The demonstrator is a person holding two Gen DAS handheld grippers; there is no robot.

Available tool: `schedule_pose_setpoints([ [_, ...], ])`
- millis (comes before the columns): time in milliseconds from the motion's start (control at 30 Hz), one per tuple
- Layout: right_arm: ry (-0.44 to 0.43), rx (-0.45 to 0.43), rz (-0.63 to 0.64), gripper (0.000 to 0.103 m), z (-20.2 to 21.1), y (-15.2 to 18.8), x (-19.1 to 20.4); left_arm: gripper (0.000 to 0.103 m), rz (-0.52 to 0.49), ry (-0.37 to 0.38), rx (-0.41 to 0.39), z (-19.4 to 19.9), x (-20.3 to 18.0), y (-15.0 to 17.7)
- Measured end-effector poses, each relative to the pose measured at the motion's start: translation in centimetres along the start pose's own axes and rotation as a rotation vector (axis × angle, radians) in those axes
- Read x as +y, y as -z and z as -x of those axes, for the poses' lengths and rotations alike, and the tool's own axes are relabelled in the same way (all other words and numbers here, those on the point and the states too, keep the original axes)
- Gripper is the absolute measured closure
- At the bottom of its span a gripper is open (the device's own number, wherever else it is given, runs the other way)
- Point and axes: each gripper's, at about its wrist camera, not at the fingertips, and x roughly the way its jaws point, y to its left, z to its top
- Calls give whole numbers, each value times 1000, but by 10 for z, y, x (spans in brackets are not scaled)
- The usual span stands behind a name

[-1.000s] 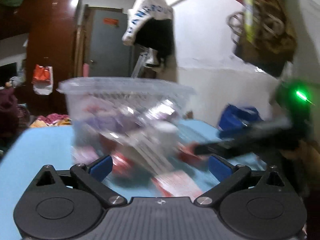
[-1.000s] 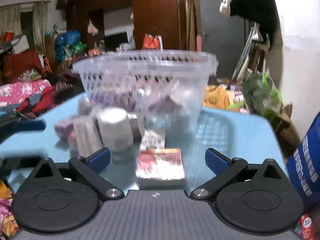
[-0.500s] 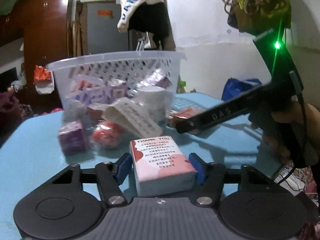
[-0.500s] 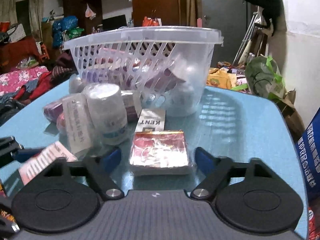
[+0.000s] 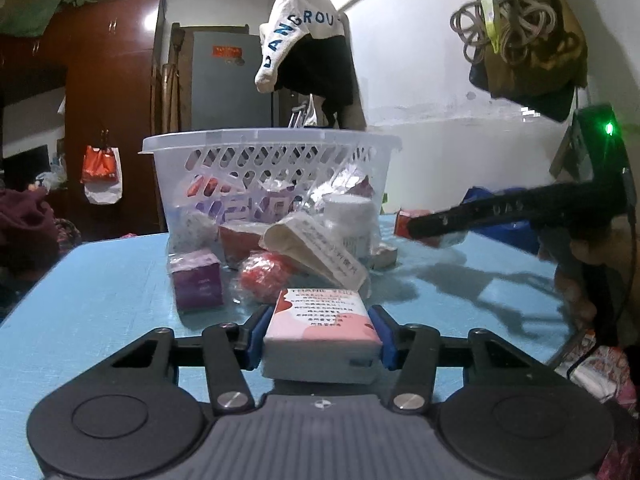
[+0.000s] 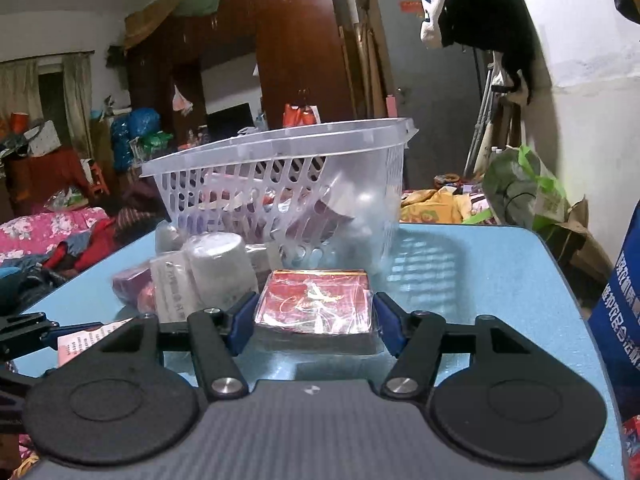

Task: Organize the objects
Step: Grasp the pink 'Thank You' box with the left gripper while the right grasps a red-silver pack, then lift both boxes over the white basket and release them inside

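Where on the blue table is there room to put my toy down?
Bare table lies right of the basket, out to the table's edge. More bare top sits left of the purple box. In front of the basket it's crowded with the white bottle and packets.

- Blue surface point(image 5: 100, 280) running out ahead of the fingers, pretty shiny.
- Big dark wooden wardrobe point(image 5: 108, 100) far ahead, off to the left of the fingers.
- Grey door point(image 5: 228, 84) straight ahead, way past the fingers.
- White and black garment point(image 5: 308, 52) with blue lettering hanging high above.
- Bundle of cords and bags point(image 5: 520, 28) on the wall, up and right.
- Flowery pink bedding point(image 6: 44, 232) far left of the fingers.
- Blue printed bag point(image 6: 620, 296) right beside them on the right.
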Motion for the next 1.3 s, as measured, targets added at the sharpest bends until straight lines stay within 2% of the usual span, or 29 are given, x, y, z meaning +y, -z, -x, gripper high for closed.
schedule_pose_setpoints([
  [133,-9,5,-7,38,-3,-1,-1,48,-12,-10,11,-2,0,3],
  [267,-10,-10,-14,38,0,1,-2,48,6,-19,-15,2,3,4],
  [467,-14,-90,-15,38,11,4,-2,49,51,-28,-85,14,15,0],
  [600,-25,-138,-21,38,17,-1,-2,49,78,-8,-124,19,25,-7],
  [667,-50,-190,-25,38,27,-13,4,49,86,2,-150,20,33,-21],
  [767,-22,-322,81,38,42,-45,29,49,90,4,-199,16,46,-61],
  [867,8,-373,197,38,28,-86,46,49,82,-1,-214,-6,57,-108],
  [1000,73,-277,241,38,-30,-126,40,49,77,-27,-147,-60,71,-158],
  [1133,79,-221,225,38,-66,-131,33,48,94,-66,-73,-109,84,-172],
  [1167,81,-213,227,38,-70,-129,31,44,104,-64,-66,-117,87,-172],
  [1200,86,-202,233,35,-72,-128,30,39,112,-63,-61,-121,89,-172],
  [1267,129,-204,218,12,-68,-127,30,22,133,-84,-80,-118,93,-167],
  [1300,143,-229,186,1,-56,-125,30,20,133,-89,-102,-111,92,-164],
])
